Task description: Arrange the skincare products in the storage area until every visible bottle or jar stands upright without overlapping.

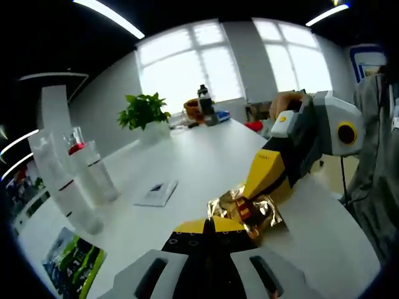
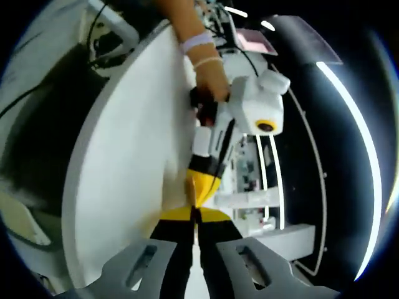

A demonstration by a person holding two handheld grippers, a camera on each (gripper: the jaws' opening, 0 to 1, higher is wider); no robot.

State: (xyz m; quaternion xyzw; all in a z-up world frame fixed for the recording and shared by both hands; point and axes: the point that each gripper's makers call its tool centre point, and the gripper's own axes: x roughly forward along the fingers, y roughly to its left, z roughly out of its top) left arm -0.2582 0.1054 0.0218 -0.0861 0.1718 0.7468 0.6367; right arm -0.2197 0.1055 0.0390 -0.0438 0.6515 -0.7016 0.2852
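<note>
Both tools meet over a crumpled gold packet (image 1: 246, 212) lying on the white bench (image 1: 187, 159). In the left gripper view the left hand-held gripper (image 1: 209, 227) has its yellow-tipped jaws drawn together right at the packet's near edge; whether they pinch the foil or only touch it I cannot tell. The right hand-held gripper (image 1: 265, 180) comes down onto the packet from above and beyond it, and its yellow jaw end rests on the foil.

Well beyond the packet, toward the bench's far edge, tall clear bottles (image 1: 93, 171) stand upright close together, one of them red-capped. Between them and the packet lies a small flat card (image 1: 157, 192), and further back stands a potted plant (image 1: 144, 112).

The step in hand looks like handling this packet, not the bottles, which already stand. The next move likely calls for a firm pinch on the foil without tearing it, then carrying it to free bench beside the bottles, overlapping nothing.

The right gripper view is rolled, so the bench runs up the picture. There the right hand-held gripper's jaws sit together at a yellow tip, with the left tool and the hand (image 2: 209, 81) holding it beyond. The packet itself I cannot make out there
</note>
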